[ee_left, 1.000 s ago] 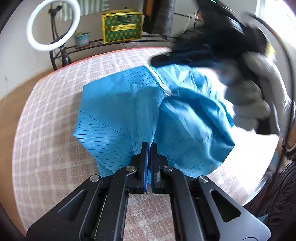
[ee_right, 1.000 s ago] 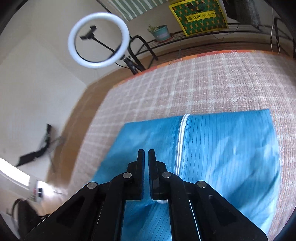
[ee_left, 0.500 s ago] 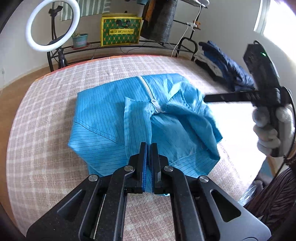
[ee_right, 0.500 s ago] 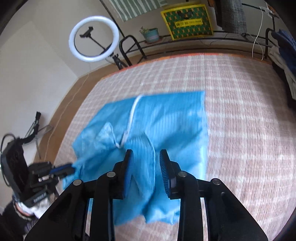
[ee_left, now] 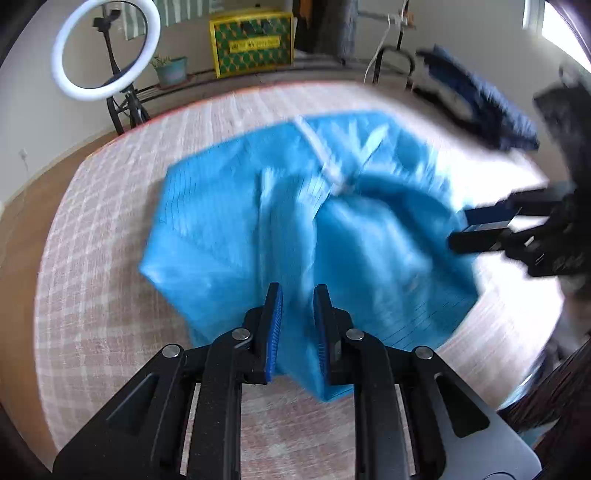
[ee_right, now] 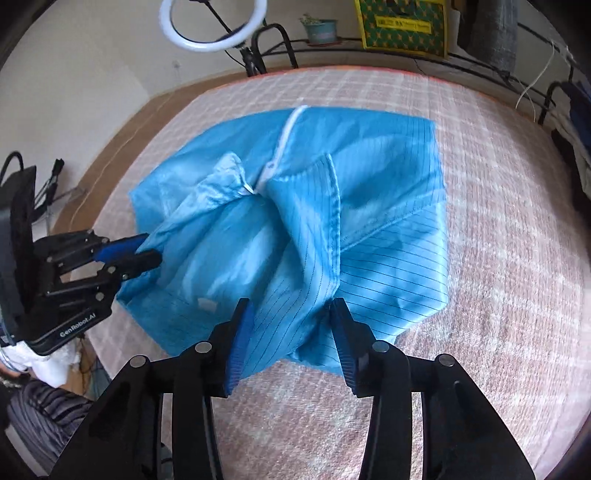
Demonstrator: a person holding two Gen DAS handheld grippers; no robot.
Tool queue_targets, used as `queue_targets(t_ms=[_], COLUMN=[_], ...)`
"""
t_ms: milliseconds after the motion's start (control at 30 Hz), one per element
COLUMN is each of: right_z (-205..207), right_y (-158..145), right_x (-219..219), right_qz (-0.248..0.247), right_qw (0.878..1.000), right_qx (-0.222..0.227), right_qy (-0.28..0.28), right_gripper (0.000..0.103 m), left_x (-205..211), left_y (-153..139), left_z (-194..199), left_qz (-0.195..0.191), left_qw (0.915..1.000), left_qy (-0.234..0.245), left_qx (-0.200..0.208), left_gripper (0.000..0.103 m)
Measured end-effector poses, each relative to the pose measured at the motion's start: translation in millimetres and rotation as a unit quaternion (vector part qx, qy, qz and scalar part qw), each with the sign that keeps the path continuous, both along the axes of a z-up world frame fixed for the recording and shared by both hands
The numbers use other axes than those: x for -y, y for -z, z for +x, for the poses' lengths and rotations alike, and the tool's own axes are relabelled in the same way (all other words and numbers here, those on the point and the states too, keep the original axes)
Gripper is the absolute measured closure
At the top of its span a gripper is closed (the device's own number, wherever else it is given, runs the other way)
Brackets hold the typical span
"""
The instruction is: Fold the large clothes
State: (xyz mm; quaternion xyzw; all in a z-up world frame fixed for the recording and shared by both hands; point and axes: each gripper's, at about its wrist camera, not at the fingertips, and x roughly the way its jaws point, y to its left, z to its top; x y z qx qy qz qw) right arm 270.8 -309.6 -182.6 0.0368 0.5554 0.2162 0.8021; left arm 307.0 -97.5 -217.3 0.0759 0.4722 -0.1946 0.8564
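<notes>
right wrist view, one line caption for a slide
Open right gripper straddles the blue garment's near edge on the checked cloth.

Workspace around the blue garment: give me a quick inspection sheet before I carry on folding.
Surface: checked pink-and-white cloth over the table, orange edge at the far side.
Job's things: blue garment, white zipper up, partly folded and bunched in the middle.
Clutter: dark blue clothes heaped at the far right.
Grippers: left gripper open, cloth between its fingers; right gripper open wide over the garment's near edge.
Cables: white cord hanging off the rack on the right.
Surroundings: ring light on a stand, yellow-green box, potted plant, wooden floor.
</notes>
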Motion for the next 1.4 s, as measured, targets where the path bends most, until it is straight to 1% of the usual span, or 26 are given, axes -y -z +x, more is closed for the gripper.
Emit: queue_targets(t_ms=[67,100,133,200,267,333,400,433,533,567,633,700,800,867,900,967,1033,1100,1133,1200,1267,1300,1333,1367,1400], right_z=[3.0,7.2,10.9,21.4,30.5,36.1,37.2,31.2,35.4,37.8,42.1,46.2,50.1,51.3,52.2,52.0,49.0,43.1,40.9,41.5,43.6,45.0,46.9,49.5,53.0], right_y=[-6.4,-8.5,-8.7,-4.3,1.3,5.2,6.9,7.4,8.2,12.5,18.0,24.5,30.5,30.7,29.6,21.6,10.3,1.9,-0.5,2.6,7.1,10.2,13.0,15.1,17.0], right_x=[10.5,19.2,26.1,43.8,53.3,54.7,52.6,52.6,40.5,38.4,37.4,37.3,36.9,35.2,34.1,29.1,17.1,5.1,-2.3,-17.8,-27.3,-32.8,-36.5,-40.2,-42.3], right_qz=[0.021,0.037,0.052,0.085,0.091,0.09,0.107,0.11,0.098,0.097,0.096,0.096,0.107,0.113,0.111,0.089,0.062,0.046,0.031,-0.008,-0.021,-0.038,-0.059,-0.073,-0.071], right_qw=[1.0,0.999,0.998,0.994,0.993,0.994,0.993,0.993,0.995,0.995,0.995,0.995,0.994,0.993,0.993,0.996,0.998,0.998,0.999,0.999,0.998,0.998,0.997,0.996,0.997], right_qx=[0.011,0.013,0.012,0.001,-0.004,0.001,0.003,0.004,0.006,0.0,-0.008,-0.015,-0.024,-0.022,-0.02,-0.01,0.003,0.017,0.025,0.03,0.029,0.03,0.032,0.033,0.025], right_qy=[0.017,0.029,0.039,0.067,0.079,0.07,0.052,0.044,0.023,0.022,0.022,0.024,0.025,0.025,0.027,0.022,-0.004,-0.03,-0.037,-0.044,-0.048,-0.047,-0.043,-0.037,-0.034], right_gripper=[0.061,0.061,0.061,0.066,0.083,0.088,0.088,0.088,0.088,0.088,0.088,0.088,0.088,0.088,0.088,0.088,0.086,0.074,0.065,0.064,0.064,0.064,0.068,0.089,0.099], left_x=[3.8,7.6,12.4,23.7,39.1,50.8,61.6,67.0,77.5,80.3,84.2,87.9,90.3,89.0,87.0,82.1,74.2,67.3,66.7,68.3,70.0,70.6,70.7,70.5,70.0], left_y=[-9.1,-10.0,-8.9,-2.2,9.5,17.3,20.6,21.0,24.5,26.6,29.5,28.5,27.7,28.3,26.7,22.6,21.8,23.4,24.9,26.8,28.2,29.0,29.2,29.2,30.0], left_z=[0.3,0.6,1.5,4.2,8.4,10.5,11.5,12.1,11.4,11.4,8.7,3.6,-3.9,-6.4,-7.5,-8.6,-7.5,-8.9,-11.0,-16.2,-19.6,-19.7,-19.8,-20.8,-21.3], left_qz=[-0.046,-0.063,-0.079,-0.1,-0.093,-0.086,-0.086,-0.089,-0.099,-0.098,-0.109,-0.118,-0.119,-0.124,-0.126,-0.118,-0.128,-0.139,-0.138,-0.126,-0.12,-0.12,-0.118,-0.117,-0.118], left_qw=[0.9989,0.9978,0.9965,0.9936,0.9932,0.9932,0.9927,0.992,0.99,0.9896,0.9866,0.9839,0.9812,0.9795,0.9789,0.9812,0.9809,0.9789,0.9786,0.9791,0.9795,0.9793,0.9795,0.9795,0.9794], left_qy=[0.005,0.008,0.012,0.021,0.031,0.04,0.052,0.06,0.075,0.079,0.094,0.113,0.136,0.141,0.144,0.14,0.132,0.128,0.131,0.138,0.142,0.142,0.142,0.143,0.143], left_qx=[-0.01,-0.018,-0.028,-0.05,-0.062,-0.068,-0.067,-0.066,-0.068,-0.069,-0.076,-0.072,-0.068,-0.073,-0.071,-0.06,-0.064,-0.077,-0.08,-0.079,-0.079,-0.081,-0.08,-0.08,-0.081], left_gripper=[0.087,0.087,0.087,0.087,0.087,0.087,0.087,0.087,0.087,0.087,0.087,0.087,0.088,0.088,0.088,0.088,0.088,0.088,0.088,0.088,0.088,0.088,0.088,0.088,0.088])
